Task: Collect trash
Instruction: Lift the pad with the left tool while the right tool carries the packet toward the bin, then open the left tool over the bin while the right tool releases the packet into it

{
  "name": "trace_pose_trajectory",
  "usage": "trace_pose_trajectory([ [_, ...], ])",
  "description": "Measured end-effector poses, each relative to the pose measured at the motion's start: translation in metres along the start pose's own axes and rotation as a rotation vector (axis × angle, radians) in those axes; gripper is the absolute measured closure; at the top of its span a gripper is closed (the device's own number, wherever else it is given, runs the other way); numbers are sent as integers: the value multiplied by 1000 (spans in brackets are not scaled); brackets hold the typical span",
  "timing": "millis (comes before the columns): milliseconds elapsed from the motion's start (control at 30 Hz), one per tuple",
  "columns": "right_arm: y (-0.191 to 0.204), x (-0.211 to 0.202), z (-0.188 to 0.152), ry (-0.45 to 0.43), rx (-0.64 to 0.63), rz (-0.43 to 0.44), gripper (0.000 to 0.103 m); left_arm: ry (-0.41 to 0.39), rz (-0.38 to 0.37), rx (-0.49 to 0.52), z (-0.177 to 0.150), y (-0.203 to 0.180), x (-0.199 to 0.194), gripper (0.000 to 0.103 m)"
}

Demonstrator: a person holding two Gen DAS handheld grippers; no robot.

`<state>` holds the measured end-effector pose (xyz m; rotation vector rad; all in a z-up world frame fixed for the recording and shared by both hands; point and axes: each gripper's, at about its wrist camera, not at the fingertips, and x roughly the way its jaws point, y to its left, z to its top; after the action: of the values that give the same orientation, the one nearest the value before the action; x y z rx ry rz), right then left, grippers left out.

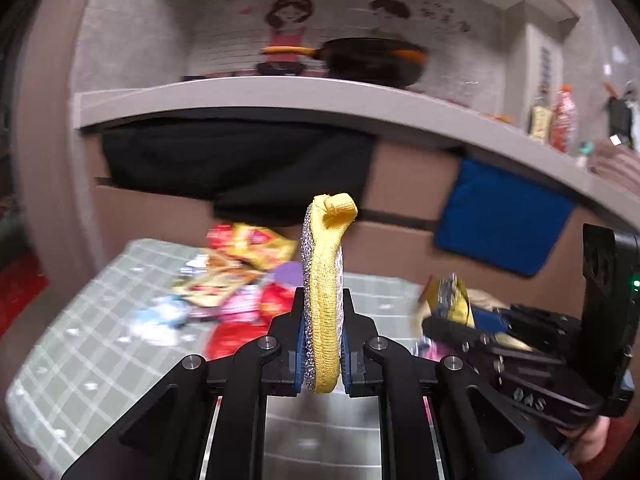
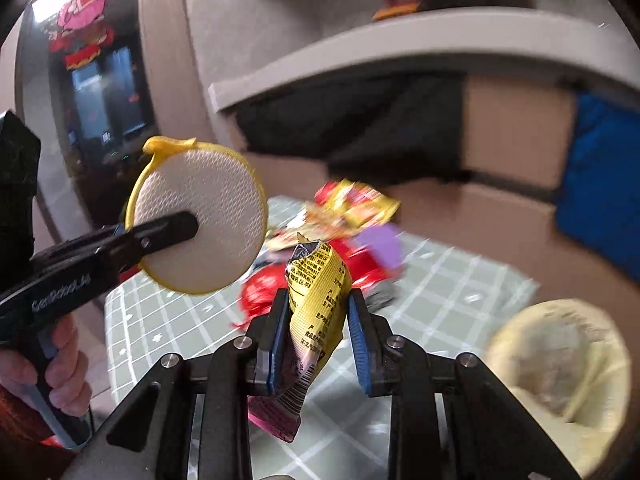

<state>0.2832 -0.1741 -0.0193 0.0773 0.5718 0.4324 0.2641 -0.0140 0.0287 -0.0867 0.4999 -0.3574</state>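
My left gripper [image 1: 322,344] is shut on a round yellow-rimmed scrub pad [image 1: 325,296], held on edge above the table; the pad also shows in the right wrist view [image 2: 200,216]. My right gripper [image 2: 318,328] holds a crumpled yellow snack wrapper [image 2: 316,300]. The left pad presses it; a small gap shows at the right pad. A heap of red, yellow and pink wrappers [image 1: 236,280] lies on the checked green tablecloth [image 1: 92,344], beyond both grippers; the heap also shows in the right wrist view [image 2: 340,232].
A cream-lined bin [image 2: 560,364] with crumpled trash stands low on the right. A grey counter [image 1: 280,96] with a black pan [image 1: 372,60] runs behind the table. A blue cloth [image 1: 500,216] and a black cloth [image 1: 240,160] hang below it.
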Motion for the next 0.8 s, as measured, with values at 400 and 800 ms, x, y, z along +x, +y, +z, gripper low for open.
trace_pose_trajectory([
  [400,-107,-105,0,-141,4,-391,76,139,-313,7,-2,-122,88,89],
  [800,-212,-71,-36,-36,189,-441,76,381,-337,77,-35,-171,210,89],
])
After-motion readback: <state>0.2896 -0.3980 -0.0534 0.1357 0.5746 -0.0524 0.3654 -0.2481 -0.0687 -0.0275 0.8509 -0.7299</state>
